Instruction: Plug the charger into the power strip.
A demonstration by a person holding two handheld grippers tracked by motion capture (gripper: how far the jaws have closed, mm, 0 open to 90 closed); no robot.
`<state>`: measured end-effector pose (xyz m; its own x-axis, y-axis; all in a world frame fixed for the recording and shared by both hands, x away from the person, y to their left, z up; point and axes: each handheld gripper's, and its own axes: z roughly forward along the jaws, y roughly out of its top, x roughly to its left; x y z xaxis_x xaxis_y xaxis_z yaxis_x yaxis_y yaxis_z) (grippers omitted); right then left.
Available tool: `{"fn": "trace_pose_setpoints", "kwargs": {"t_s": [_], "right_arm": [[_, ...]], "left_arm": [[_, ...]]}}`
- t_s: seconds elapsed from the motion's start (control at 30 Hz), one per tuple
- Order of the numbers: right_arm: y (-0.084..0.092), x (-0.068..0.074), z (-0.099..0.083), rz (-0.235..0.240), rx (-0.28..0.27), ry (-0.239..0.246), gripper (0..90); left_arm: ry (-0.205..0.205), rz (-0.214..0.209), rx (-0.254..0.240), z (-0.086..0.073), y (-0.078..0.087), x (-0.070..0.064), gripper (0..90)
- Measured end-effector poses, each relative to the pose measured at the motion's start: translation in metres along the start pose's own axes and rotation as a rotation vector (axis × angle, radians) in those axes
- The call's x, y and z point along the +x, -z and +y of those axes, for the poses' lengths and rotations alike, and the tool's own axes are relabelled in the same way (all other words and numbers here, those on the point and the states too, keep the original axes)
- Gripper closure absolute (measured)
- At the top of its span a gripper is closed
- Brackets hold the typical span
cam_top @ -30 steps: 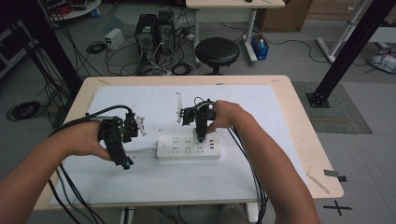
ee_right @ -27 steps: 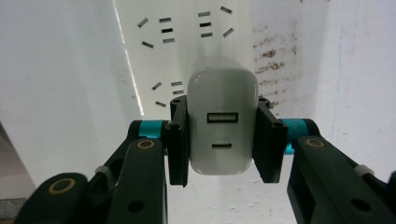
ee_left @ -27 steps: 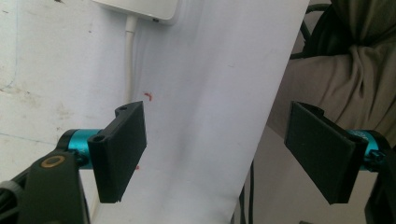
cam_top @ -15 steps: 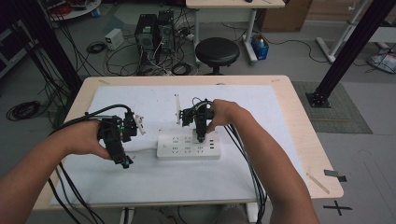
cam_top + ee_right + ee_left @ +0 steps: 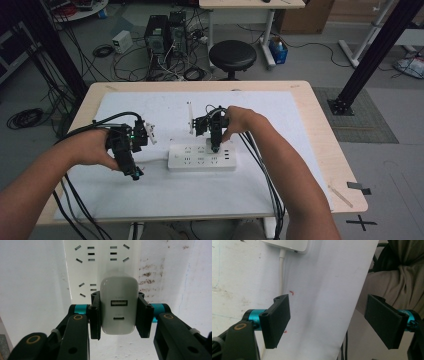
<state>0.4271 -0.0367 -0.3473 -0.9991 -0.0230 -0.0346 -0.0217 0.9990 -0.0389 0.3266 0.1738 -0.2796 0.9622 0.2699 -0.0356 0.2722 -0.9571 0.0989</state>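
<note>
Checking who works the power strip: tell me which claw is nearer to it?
Right. The right claw is shut on a white charger directly over the power strip. The left claw is open, off the strip's left end, above the white sheet.

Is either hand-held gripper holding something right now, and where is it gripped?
The right hand-held gripper clamps a white USB charger by its two flat sides, over the power strip. The left hand-held gripper holds nothing.

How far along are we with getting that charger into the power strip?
Done: the right gripper has the white charger clamped. In hand: it holds the charger over the power strip; whether it is seated, I cannot tell. Left: release. The left gripper is open, idle.
</note>
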Motion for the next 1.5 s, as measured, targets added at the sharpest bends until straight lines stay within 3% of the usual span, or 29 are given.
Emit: {"fn": "trace_pose_setpoints", "kwargs": {"t_s": [0.43,0.47,0.53,0.73,1.03,1.23,1.37,1.5], "right_arm": [[-0.002,0.0,0.0,-0.007,0.001,-0.01,62.4],[-0.008,0.002,0.0,-0.007,0.034,-0.012,62.4],[-0.009,0.001,-0.002,-0.004,0.006,-0.012,62.4],[-0.009,0.003,0.0,-0.01,0.01,-0.015,62.4],[-0.01,0.003,0.009,-0.009,0.068,-0.034,62.6],[-0.012,0.002,0.004,-0.007,0.037,-0.05,62.6],[-0.013,0.002,-0.005,-0.003,-0.018,-0.074,62.5],[-0.013,0.005,0.001,-0.021,0.013,-0.057,62.5]], "left_arm": [[-0.003,-0.007,0.009,0.006,-0.007,0.002,21.0],[0.0,-0.007,0.005,0.006,-0.007,0.001,21.0],[-0.007,-0.011,0.008,0.005,-0.007,0.003,21.0],[-0.005,-0.019,0.013,0.008,-0.013,0.006,21.0],[0.003,-0.019,0.008,0.006,-0.011,0.008,21.0],[-0.002,-0.021,0.01,0.007,-0.011,0.008,21.0],[-0.002,-0.019,0.004,0.006,-0.008,0.008,21.0],[0.003,-0.021,0.008,0.006,-0.009,0.009,21.0]]}}
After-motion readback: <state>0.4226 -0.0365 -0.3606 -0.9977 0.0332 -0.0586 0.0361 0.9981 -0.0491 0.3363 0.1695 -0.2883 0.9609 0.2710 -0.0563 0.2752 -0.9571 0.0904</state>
